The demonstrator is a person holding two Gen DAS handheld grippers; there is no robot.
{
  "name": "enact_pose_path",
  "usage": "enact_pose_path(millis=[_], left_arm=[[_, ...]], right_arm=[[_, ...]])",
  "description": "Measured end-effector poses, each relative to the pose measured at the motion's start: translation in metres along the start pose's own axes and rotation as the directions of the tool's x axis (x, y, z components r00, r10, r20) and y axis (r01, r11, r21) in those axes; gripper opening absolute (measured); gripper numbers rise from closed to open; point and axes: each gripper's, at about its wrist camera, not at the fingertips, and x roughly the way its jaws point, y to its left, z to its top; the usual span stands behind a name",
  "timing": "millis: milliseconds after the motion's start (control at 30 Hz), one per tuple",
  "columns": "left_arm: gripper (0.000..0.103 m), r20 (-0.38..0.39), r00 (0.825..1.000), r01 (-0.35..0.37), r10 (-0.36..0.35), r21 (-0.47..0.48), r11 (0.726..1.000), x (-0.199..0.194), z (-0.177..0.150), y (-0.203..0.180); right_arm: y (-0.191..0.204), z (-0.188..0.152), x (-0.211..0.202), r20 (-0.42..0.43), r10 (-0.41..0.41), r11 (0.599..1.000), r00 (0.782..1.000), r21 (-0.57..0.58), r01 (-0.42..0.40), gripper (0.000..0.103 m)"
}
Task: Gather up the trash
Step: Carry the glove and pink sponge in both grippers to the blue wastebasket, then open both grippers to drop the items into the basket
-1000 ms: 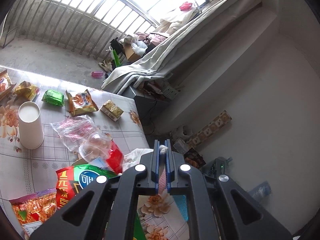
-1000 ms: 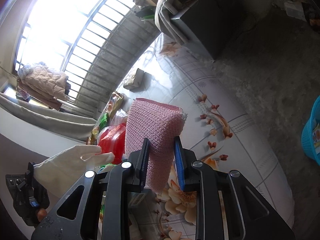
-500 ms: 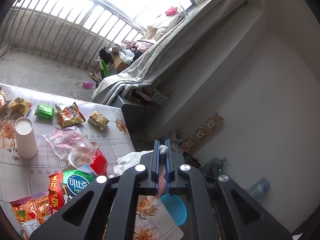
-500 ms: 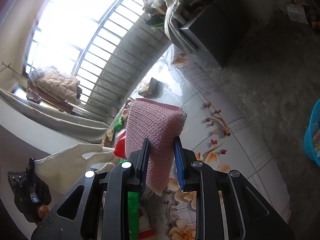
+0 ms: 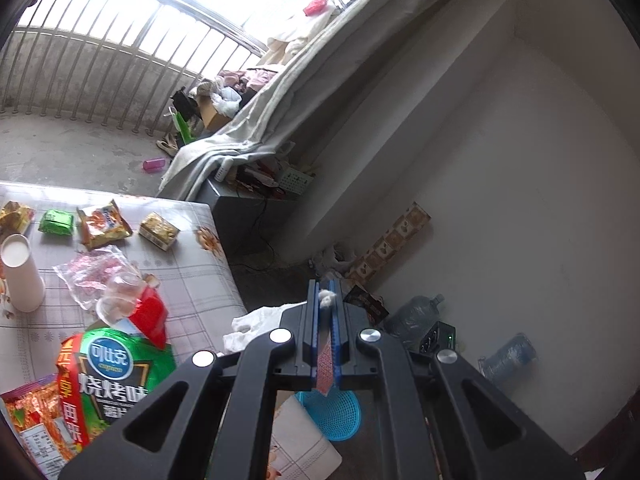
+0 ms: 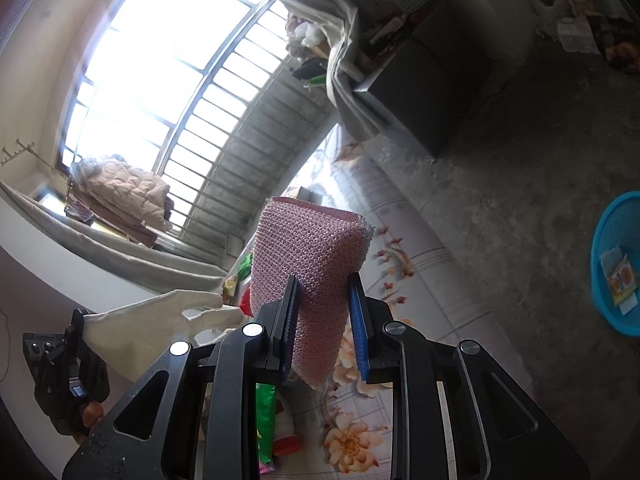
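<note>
While both hand-held grippers hang above the table edge, each has something in its jaws. Left gripper [image 5: 325,300]: jaws clamped nearly together on a thin red patterned wrapper [image 5: 324,364], with a small white wad [image 5: 327,298] pinched at the fingertips; the wrapper's lower end hangs out below the pads. Right gripper [image 6: 323,286]: jaws part-way closed and pressing on a pink mesh scouring pad [image 6: 308,264], which sticks up well past the fingertips, its lower corner dangling beneath them. Blue plastic basket [image 6: 600,280] sits on the concrete floor, well apart from the table at the right edge of the right wrist view, with a few flat packets inside; in the left wrist view it shows below the left gripper, next to the table corner. Table with the floral cloth [image 5: 192,264] carries the remaining litter: a green-and-red chip bag [image 5: 108,376] near the front, a red packet [image 5: 150,314] with a clear plastic cup [image 5: 116,296] lying on its side against it, a clear pink-printed bag [image 5: 96,272], a white paper cup [image 5: 20,272] upright at left, and small snack packets [image 5: 104,228] in a row toward the far edge. White-gloved hand [image 6: 160,320] shows at lower left in the right wrist view, on the other gripper's handle.
</note>
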Motion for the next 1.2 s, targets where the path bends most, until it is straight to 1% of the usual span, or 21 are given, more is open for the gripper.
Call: enact_pose_path(millis=[133, 300, 400, 600, 700, 833, 1000, 1100, 1200], left_arm=[[0.004, -0.046, 0.999, 0.029, -0.028, 0.021, 0.999, 0.024, -0.007, -0.021], [0.004, -0.111, 0.992, 0.07, -0.066, 0.039, 0.997, 0.061, -0.017, -0.045], [0.004, -0.16, 0.983, 0.095, -0.086, 0.047, 0.994, 0.089, -0.024, -0.06], [0.004, -0.271, 0.956, 0.131, -0.107, 0.07, 0.989, 0.153, -0.043, -0.095], [0.004, -0.325, 0.938, 0.152, -0.12, 0.075, 0.985, 0.186, -0.055, -0.111], [0.004, -0.405, 0.906, 0.173, -0.125, 0.085, 0.981, 0.236, -0.08, -0.132], [0.004, -0.495, 0.865, 0.166, -0.086, 0.121, 0.979, 0.297, -0.113, -0.153], [0.004, -0.559, 0.827, 0.154, -0.055, 0.132, 0.979, 0.339, -0.139, -0.161], [0.004, -0.608, 0.793, 0.146, -0.039, 0.129, 0.981, 0.373, -0.159, -0.166]], right_arm=[[-0.02, 0.002, -0.024, 0.043, -0.015, 0.999, 0.999, 0.029, 0.014, 0.022], [-0.055, 0.004, -0.053, 0.095, -0.046, 0.995, 0.994, 0.089, 0.038, 0.022], [-0.08, 0.002, -0.071, 0.125, -0.071, 0.989, 0.99, 0.134, 0.054, 0.022], [-0.132, -0.002, -0.105, 0.176, -0.136, 0.967, 0.975, 0.238, 0.092, 0.022], [-0.16, -0.006, -0.121, 0.195, -0.174, 0.95, 0.965, 0.293, 0.113, 0.022], [-0.198, -0.014, -0.14, 0.208, -0.23, 0.923, 0.951, 0.357, 0.144, 0.022], [-0.247, -0.024, -0.15, 0.203, -0.288, 0.877, 0.936, 0.448, 0.173, 0.023], [-0.266, -0.025, -0.147, 0.193, -0.326, 0.849, 0.926, 0.49, 0.197, 0.023], [-0.29, -0.027, -0.144, 0.18, -0.36, 0.816, 0.915, 0.536, 0.215, 0.023]])
